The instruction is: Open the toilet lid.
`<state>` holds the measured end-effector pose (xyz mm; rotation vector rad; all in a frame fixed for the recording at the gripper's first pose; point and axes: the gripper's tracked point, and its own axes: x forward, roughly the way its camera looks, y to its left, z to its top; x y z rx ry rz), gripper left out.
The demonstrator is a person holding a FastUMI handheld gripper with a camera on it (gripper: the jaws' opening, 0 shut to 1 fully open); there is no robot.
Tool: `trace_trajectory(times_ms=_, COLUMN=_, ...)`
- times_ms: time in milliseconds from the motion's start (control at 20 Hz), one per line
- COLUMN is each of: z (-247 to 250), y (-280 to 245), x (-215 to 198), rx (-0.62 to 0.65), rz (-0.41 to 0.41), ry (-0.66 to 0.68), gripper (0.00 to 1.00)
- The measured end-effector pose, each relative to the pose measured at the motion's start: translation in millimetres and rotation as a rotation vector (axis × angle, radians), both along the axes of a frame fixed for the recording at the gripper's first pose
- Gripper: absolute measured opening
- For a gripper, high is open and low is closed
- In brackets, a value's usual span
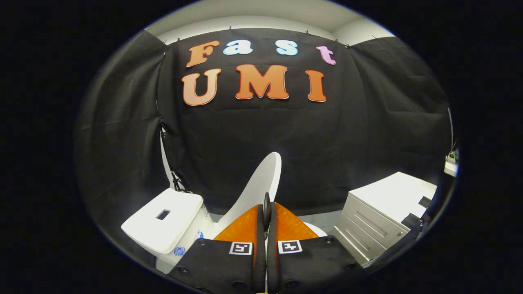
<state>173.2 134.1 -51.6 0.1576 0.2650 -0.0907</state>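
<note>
- Orange fingers [256, 228] of your gripper [266, 212] sit pressed together, with the thin edge of the white lid [261, 183] running down between their tips; whether both pads truly press on it, you cannot tell.
- Your lid stands raised, tilted, rising just beyond the fingertips.
- White tank [165, 220] sits to the left of the lid.
- Pale drawer cabinet [376, 220] stands well apart on the right.

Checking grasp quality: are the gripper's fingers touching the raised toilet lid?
Touching. In the gripper view the fingers are closed on the edge of the toilet lid, no gap visible.
</note>
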Motion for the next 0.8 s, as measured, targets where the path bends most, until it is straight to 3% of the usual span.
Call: trace_trajectory(times_ms=800, z=53, y=140, x=11, rx=-0.033, rz=0.187, ry=-0.078, gripper=0.10)
